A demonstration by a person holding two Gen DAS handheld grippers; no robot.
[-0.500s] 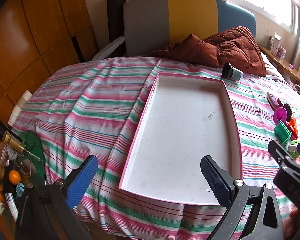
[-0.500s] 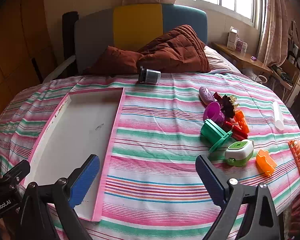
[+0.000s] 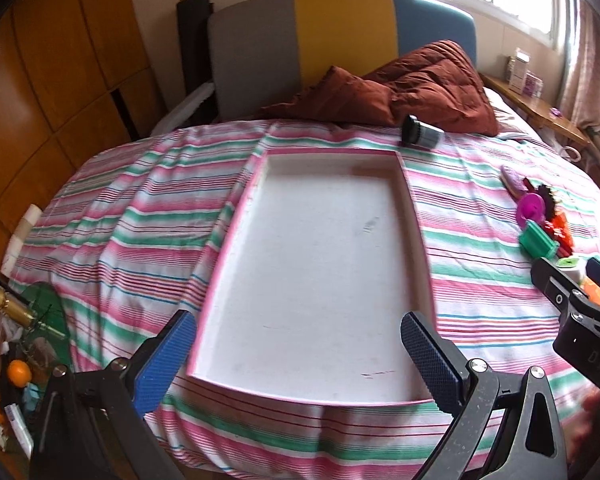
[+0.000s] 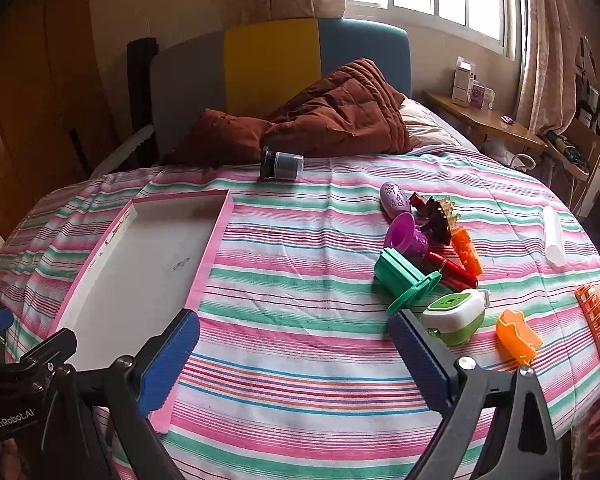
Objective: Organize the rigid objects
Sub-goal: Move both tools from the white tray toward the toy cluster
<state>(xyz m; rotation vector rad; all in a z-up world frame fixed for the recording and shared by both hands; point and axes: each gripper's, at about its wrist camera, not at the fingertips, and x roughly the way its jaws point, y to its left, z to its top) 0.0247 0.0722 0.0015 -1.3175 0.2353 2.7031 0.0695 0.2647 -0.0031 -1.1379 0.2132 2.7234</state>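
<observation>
A pink-rimmed white tray (image 3: 414, 216) lies empty on the striped bedspread; it also shows in the right wrist view (image 4: 216, 248). My left gripper (image 3: 296, 356) is open and empty over the tray's near edge. My right gripper (image 4: 294, 360) is open and empty above the bedspread, right of the tray. A heap of toys lies to the right: a green plastic piece (image 4: 406, 280), a purple funnel (image 4: 402, 236), a purple egg (image 4: 395, 199), a green-white box (image 4: 456, 316), an orange piece (image 4: 516, 336). A dark jar (image 4: 281, 164) lies on its side behind the tray.
A brown quilt (image 4: 332, 120) is bunched at the headboard. A white tube (image 4: 553, 236) and an orange grid piece (image 4: 596, 320) lie at the far right. A wooden side shelf (image 4: 488, 120) stands by the window. Clutter sits on the floor at left (image 3: 16, 360).
Both grippers have shifted a little to the right; the tray now sits more centred in the left wrist view. Nothing was picked up.
</observation>
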